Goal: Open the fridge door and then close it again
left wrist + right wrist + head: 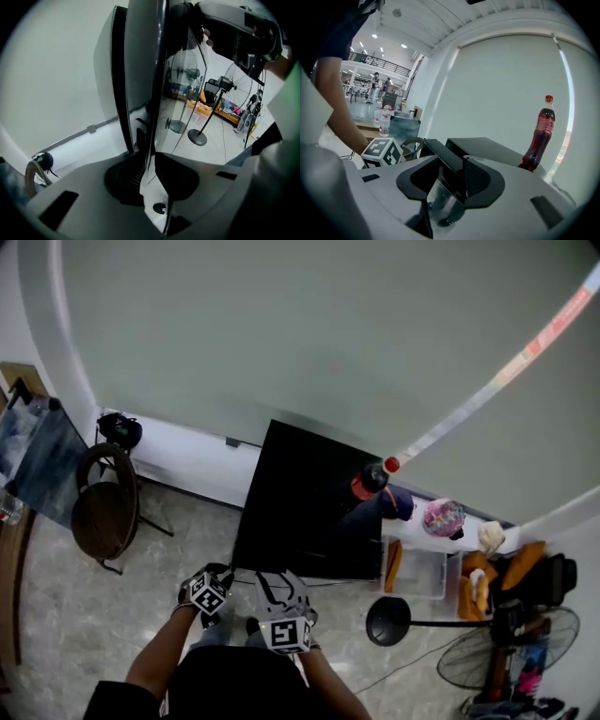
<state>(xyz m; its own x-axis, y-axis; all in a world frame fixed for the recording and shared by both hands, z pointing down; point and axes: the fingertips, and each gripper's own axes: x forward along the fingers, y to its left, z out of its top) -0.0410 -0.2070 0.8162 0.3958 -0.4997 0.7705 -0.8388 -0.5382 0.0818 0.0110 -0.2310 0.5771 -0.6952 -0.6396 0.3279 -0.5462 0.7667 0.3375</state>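
A low black fridge (309, 502) stands against the wall with a cola bottle (373, 480) on its top. Its glossy door (145, 70) stands ajar, swung away from the body. My left gripper (147, 164) is shut on the door's thin edge, which runs upright between the pads. My right gripper (450, 180) is shut on the door's top edge (443, 161), beside the fridge body (487, 145) and the bottle (539, 136). In the head view both sit at the fridge's front, left gripper (221, 574) and right gripper (279, 589).
A round dark chair (105, 507) stands to the left by the wall. To the right are a clear bin (417, 573), a pole stand's black base (388, 620) and a floor fan (497, 657). A low white shelf (422, 538) by the fridge carries small items.
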